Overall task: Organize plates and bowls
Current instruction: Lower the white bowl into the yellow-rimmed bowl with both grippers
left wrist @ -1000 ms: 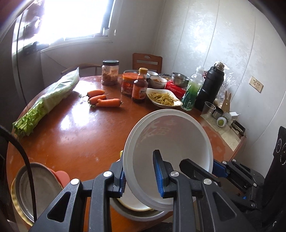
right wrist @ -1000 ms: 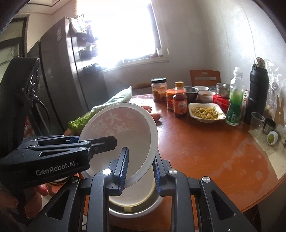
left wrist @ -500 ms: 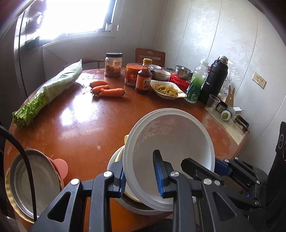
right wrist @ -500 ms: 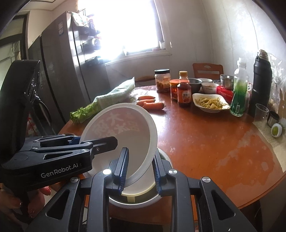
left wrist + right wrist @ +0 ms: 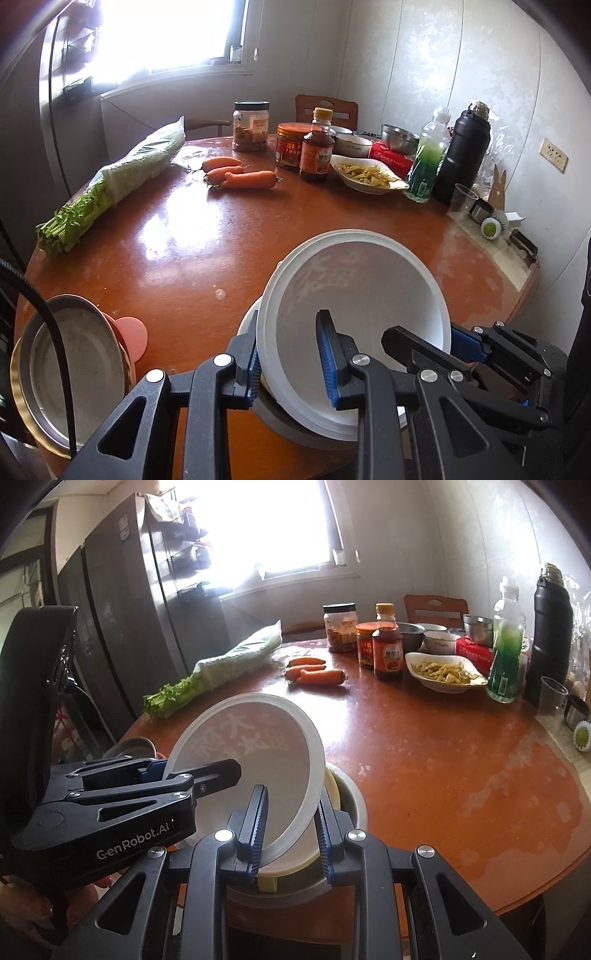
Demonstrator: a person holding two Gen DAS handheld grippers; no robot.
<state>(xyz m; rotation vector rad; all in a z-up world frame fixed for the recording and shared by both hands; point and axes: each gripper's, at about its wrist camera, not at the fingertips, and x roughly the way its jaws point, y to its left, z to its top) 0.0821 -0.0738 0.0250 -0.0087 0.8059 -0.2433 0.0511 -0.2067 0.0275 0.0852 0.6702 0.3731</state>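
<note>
Left gripper (image 5: 290, 363) and right gripper (image 5: 290, 829) both clamped, angled downward, apparently side by side

Stack of bowls (image 5: 295, 424) under the tilted white plastic bowl (image 5: 354, 295): mostly covered, count and kinds impossible to tell. Grey printing showing through the white bowl's base: mirrored, unreadable. Metal plates (image 5: 70, 369) at the tabletop (image 5: 184, 251) edge: partly behind a black cable (image 5: 44, 317), cut off at the left border. Hand (image 5: 33, 915) under the left gripper (image 5: 162, 771): only fingertips in the corner of the right wrist view. Small bowls (image 5: 439, 640) behind the bottles: contents hidden. Jar labels: too small to read. Window: blown out to white.
</note>
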